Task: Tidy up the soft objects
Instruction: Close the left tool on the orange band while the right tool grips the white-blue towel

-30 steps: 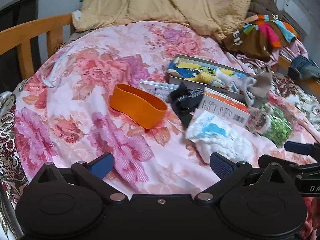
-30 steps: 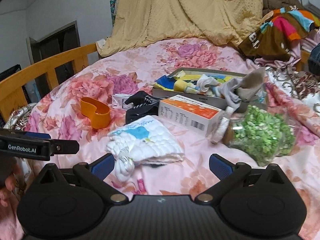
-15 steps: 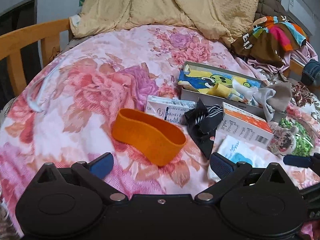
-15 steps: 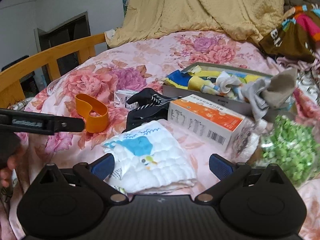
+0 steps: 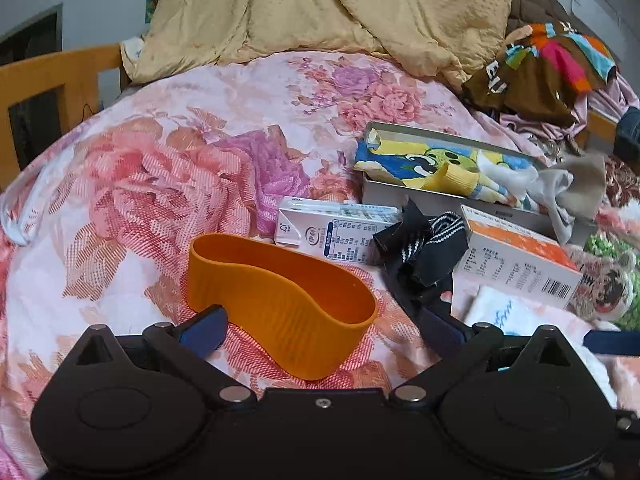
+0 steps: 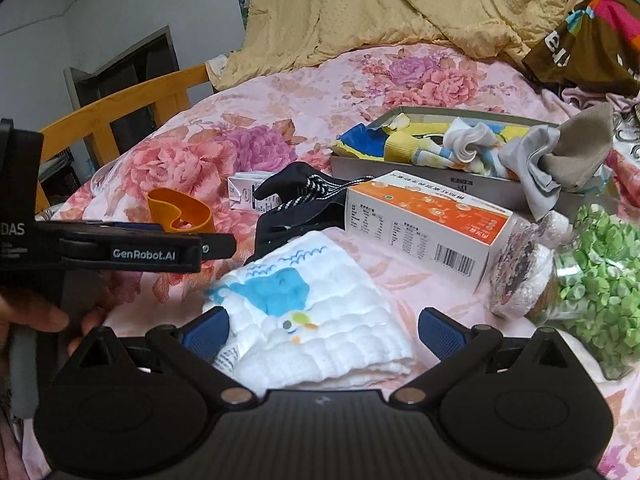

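Closer now, orange band [image 5: 280, 304] sits between the left hand-held gripper's [image 5: 322, 330] spread fingers.

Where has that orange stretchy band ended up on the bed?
The orange band lies on the floral bedspread between the open fingers of the left gripper, just in front of a small white carton and left of the black sock.

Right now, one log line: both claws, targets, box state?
left claw: open, around orange band | right claw: open, around white cloth | box: holds socks
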The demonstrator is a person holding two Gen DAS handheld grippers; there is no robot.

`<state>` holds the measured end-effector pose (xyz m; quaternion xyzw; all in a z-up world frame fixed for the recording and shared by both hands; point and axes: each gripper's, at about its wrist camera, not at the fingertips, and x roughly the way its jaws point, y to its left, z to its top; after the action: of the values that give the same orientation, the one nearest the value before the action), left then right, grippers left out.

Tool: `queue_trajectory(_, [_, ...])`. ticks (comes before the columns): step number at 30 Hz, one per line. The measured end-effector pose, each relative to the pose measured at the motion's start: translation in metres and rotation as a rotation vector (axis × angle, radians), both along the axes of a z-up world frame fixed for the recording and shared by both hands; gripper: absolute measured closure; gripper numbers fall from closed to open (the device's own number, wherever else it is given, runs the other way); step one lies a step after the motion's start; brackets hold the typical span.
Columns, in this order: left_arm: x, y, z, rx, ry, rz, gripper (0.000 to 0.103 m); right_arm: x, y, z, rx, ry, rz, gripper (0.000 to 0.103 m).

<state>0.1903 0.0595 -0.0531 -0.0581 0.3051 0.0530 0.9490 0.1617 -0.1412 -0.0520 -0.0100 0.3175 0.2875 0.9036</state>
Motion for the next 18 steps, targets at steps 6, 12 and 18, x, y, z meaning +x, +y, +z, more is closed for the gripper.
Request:
queue_trajectory(6, [-0.0003, 0.0016, -0.0028, 0.004, 0.004, 0.014, 0.021, 0.0078, 0.0056, -0.004, 0.024, 0.058, 0.017, 0.0])
queue_trajectory(12, [0.0, 0.0027, -0.0049, -0.009, 0.017, 0.008, 0.049, 0.0092, 0.0079, -0.0068, 0.049, 0.086, 0.021, 0.0])
queue_trajectory(18, [-0.0015, -0.0049, -0.0062, 0.004, 0.018, -0.04, 0.067, 0.0047, 0.0108, -0.0048, 0.04, 0.067, 0.034, 0.005])
